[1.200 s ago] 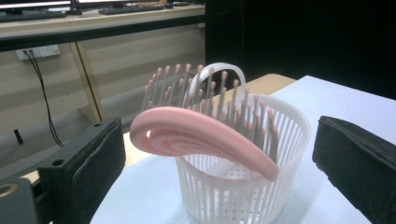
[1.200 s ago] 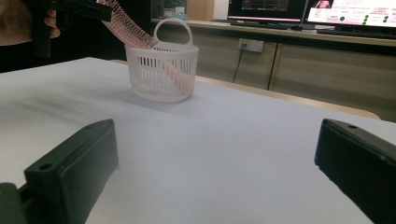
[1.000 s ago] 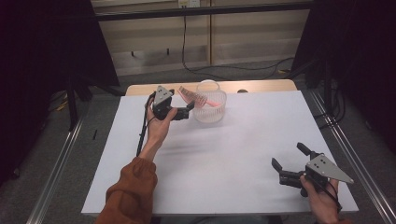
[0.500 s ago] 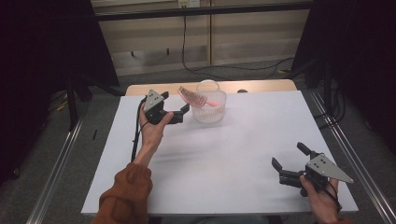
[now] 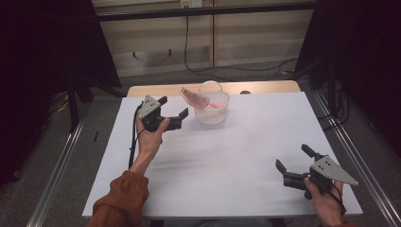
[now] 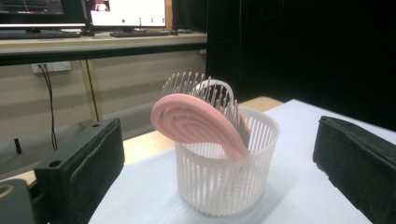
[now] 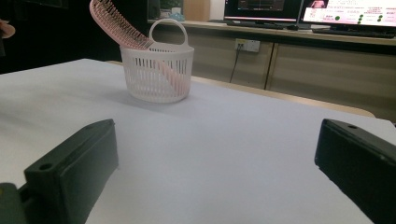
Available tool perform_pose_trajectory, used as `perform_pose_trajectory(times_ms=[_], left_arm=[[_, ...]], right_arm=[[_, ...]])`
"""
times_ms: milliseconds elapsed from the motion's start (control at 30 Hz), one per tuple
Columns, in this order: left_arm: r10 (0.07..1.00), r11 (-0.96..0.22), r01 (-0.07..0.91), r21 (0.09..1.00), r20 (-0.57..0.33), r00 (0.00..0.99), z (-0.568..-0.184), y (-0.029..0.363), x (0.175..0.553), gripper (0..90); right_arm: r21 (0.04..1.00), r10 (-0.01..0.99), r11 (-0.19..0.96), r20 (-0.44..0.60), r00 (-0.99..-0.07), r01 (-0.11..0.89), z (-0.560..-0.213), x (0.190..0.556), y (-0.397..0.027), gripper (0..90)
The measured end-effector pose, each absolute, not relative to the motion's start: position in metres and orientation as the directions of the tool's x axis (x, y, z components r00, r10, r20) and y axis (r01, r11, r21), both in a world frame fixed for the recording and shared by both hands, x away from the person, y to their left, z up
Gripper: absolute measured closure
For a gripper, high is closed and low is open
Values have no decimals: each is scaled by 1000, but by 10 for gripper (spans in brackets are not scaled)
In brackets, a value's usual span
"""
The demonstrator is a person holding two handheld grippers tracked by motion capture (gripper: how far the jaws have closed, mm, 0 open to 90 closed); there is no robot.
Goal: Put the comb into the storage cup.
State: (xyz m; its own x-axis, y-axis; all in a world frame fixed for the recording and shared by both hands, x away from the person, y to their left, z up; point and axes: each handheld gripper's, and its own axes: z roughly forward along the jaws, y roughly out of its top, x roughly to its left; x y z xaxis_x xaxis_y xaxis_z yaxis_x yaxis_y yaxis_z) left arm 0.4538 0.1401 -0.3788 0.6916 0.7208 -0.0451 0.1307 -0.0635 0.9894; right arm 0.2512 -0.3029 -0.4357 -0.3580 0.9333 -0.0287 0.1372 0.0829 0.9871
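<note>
A small white slatted basket [image 5: 213,112] with a hoop handle stands near the far edge of the white table top [image 5: 236,156]. A pink hairbrush [image 5: 195,99] leans in it, handle down, head sticking out to the left. My left gripper [image 5: 173,107] hovers open just left of the basket, nothing between its jaws. In the left gripper view the basket [image 6: 226,175] and the brush [image 6: 196,120] sit ahead between the jaws. At the front right my right gripper [image 5: 294,157] rests open and empty. The right gripper view has the basket [image 7: 158,74] and brush [image 7: 116,24] far off.
A wooden strip [image 5: 265,87] runs along the table's far edge. Metal rails [image 5: 61,165] flank the table on both sides. Cables [image 5: 198,66] trail on the floor behind it. A cable [image 5: 134,142] hangs from the left gripper along the forearm.
My left gripper has drawn back leftward and toward the person, away from the basket, leaving the brush leaning in it. The right gripper has stayed put.
</note>
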Motion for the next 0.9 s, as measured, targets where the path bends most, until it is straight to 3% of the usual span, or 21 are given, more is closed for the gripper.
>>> perform_pose_trajectory(times_ms=[233,900], left_arm=[[719,-37,146,989,-75,691,-381,147,443,21],[734,-91,101,991,-2,679,-382,169,412,20]], right_arm=[[987,932,89,-35,-361,134,-435,250,-302,0],[987,937,89,-37,-347,134,-434,250,-302,0]])
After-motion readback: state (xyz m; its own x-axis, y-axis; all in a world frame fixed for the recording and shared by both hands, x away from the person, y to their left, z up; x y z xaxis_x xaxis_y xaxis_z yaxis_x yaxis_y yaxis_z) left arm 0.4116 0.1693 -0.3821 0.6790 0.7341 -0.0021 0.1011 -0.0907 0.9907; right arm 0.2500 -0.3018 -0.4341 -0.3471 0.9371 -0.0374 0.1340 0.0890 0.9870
